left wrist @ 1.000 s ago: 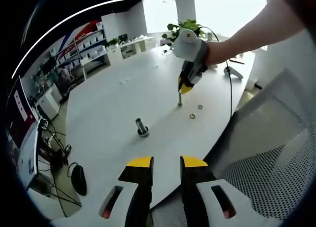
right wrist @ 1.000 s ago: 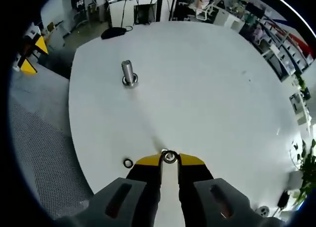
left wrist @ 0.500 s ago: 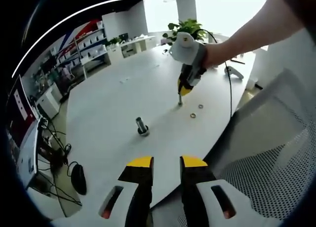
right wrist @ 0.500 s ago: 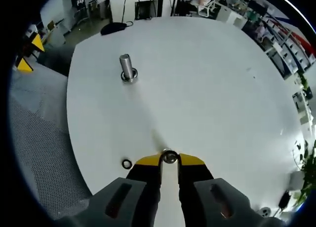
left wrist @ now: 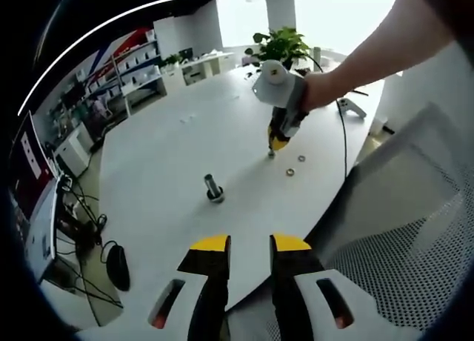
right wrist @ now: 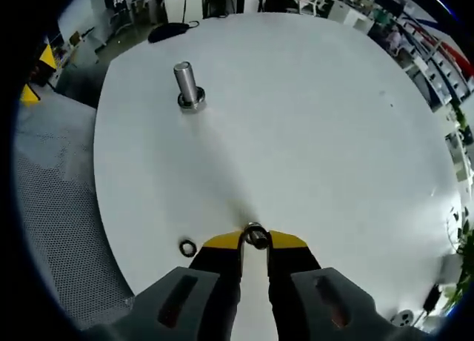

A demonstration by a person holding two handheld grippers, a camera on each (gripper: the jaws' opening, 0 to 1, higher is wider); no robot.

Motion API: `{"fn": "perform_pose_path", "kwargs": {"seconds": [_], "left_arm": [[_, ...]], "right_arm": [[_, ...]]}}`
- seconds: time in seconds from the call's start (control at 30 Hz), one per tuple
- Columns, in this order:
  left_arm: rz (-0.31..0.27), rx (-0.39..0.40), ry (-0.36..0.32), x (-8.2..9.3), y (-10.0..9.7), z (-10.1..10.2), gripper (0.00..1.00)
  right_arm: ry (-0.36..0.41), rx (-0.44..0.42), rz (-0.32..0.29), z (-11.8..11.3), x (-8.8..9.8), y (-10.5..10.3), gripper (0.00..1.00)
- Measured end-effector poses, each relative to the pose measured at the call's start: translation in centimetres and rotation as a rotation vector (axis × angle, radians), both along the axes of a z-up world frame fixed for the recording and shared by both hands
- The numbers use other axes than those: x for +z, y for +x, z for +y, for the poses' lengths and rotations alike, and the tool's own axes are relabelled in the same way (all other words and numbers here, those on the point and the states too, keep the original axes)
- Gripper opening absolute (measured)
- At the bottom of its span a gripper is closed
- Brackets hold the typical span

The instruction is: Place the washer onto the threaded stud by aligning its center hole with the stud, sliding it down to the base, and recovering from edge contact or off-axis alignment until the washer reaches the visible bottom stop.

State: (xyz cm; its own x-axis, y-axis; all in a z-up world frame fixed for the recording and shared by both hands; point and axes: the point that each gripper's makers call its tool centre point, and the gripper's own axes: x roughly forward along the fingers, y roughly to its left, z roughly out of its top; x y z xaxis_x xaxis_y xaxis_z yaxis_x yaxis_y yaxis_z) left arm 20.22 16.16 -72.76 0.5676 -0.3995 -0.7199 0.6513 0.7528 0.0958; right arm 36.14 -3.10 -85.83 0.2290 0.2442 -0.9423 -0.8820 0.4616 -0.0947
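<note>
The right gripper is clamping a washer between its yellow tips, low over the white worktop, well apart from the threaded stud standing upright. A spare washer is lying near the gripper. The left gripper is hovering off the worktop's edge, jaws apart, holding nothing.

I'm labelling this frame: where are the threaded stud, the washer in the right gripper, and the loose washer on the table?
threaded stud [right wrist: 187, 81]: right gripper view, on its shaft.
washer [right wrist: 255, 235]: right gripper view, on its ring between the tips.
loose washer [right wrist: 187, 247]: right gripper view, on its ring.
</note>
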Motion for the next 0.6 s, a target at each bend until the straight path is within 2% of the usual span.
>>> {"fn": "perform_pose_path", "kwargs": {"seconds": [0.23, 0.6], "left_arm": [[-0.004, 0.004, 0.002, 0.0, 0.0, 0.1, 0.19], [-0.009, 0.005, 0.004, 0.1, 0.1, 0.1, 0.19]], "right_arm": [[-0.034, 0.003, 0.017, -0.5, -1.0, -0.3, 0.14], [-0.032, -0.030, 0.017, -1.3, -0.4, -0.8, 0.16]]}}
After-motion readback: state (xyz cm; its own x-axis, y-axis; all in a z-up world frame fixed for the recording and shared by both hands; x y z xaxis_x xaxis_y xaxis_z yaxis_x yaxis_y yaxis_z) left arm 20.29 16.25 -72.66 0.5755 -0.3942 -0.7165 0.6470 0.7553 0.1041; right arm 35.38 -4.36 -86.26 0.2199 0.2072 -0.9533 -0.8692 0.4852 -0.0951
